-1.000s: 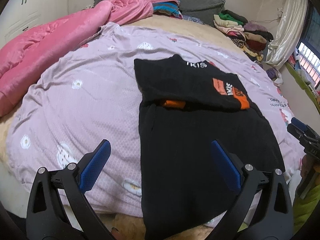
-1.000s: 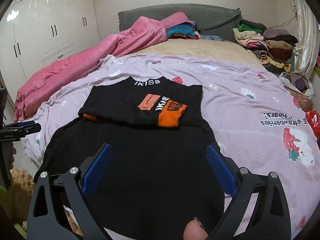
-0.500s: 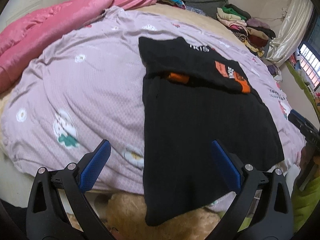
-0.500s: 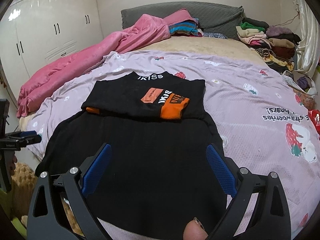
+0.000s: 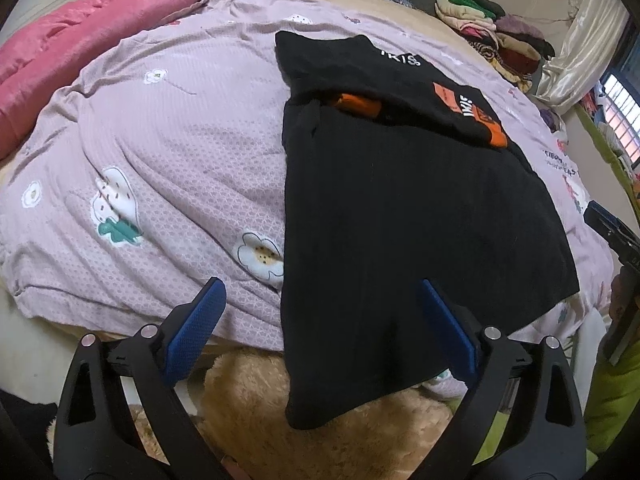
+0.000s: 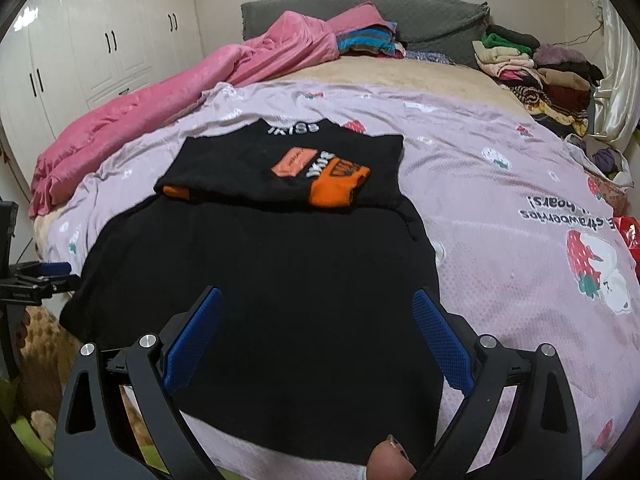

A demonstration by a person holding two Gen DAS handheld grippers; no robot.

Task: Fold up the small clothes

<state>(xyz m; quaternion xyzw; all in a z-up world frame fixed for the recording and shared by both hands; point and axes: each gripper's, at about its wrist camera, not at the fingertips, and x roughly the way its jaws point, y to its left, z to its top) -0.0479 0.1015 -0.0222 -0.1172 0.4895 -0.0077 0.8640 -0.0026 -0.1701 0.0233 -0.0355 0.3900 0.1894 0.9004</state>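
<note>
Bare lilac sheet (image 6: 500, 216) flanks the black garment (image 6: 280, 280); clothes pile (image 6: 540, 76) crowds the far corner.

Bed (image 6: 400, 76), lilac sheet (image 6: 500, 216) w/ black top (image 6: 280, 260), pink quilt (image 6: 160, 96)

A bed (image 6: 500, 184) is spread with a lilac printed sheet. White wardrobes (image 6: 100, 52) are set along the left wall, a grey headboard (image 6: 420, 12) behind, and a barred window (image 5: 622, 108) is seen rightward.

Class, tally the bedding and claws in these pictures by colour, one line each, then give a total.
Black garment: 1
Pink quilt: 1
Lilac printed sheet: 1
Blue-padded claws, left claw and right claw: 2
Total: 5
</note>
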